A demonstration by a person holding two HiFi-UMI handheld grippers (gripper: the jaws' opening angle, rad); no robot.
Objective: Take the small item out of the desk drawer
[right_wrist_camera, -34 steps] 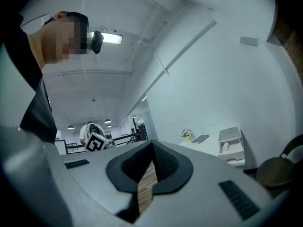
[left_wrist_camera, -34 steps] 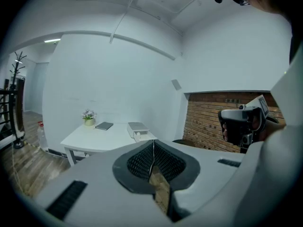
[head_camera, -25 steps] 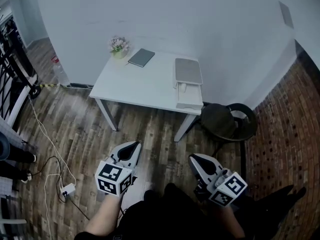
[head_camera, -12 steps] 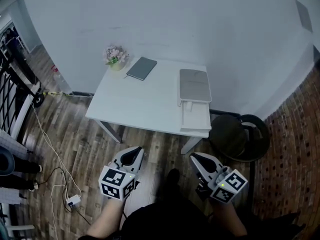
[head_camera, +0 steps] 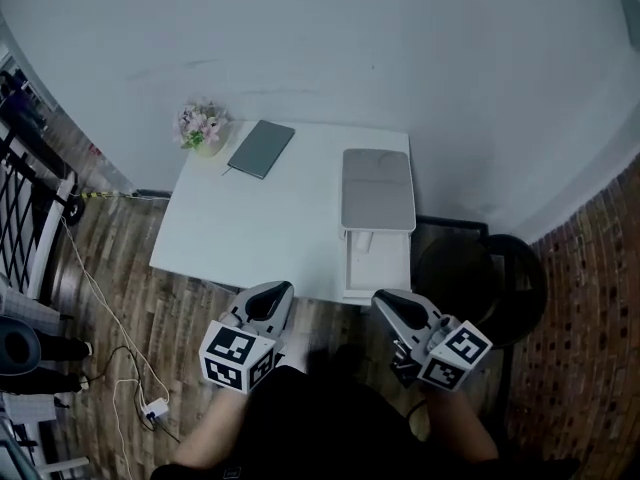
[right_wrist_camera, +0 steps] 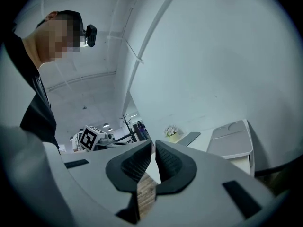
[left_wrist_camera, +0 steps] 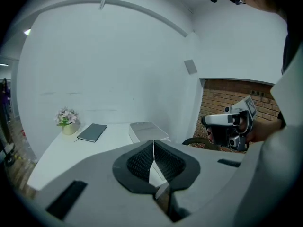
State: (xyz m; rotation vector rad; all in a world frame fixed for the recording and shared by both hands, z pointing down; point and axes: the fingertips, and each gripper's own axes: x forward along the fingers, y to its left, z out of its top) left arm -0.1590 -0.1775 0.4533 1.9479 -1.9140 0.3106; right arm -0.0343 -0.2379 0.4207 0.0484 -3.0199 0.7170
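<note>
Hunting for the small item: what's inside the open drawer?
The open drawer shows a pale floor with one small light object near the back, too small to identify. Anything further back is covered by the drawer unit's top.

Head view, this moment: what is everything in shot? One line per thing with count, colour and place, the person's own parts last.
table: one, white, centre of view
flower pot: one, pink and green flowers, table's far left corner
notebook: one, dark grey, next to the flower pot
drawer unit: one, grey top, right side of the table
drawer: one, white, seemingly pulled out toward the person; contents cannot be made out
chair: one, black, right of the table
power strip: one, white, lower left on the floor
left tool: one, grey and black, shut and empty, near the table's front edge
right tool: one, grey and black, shut and empty, just below the drawer
</note>
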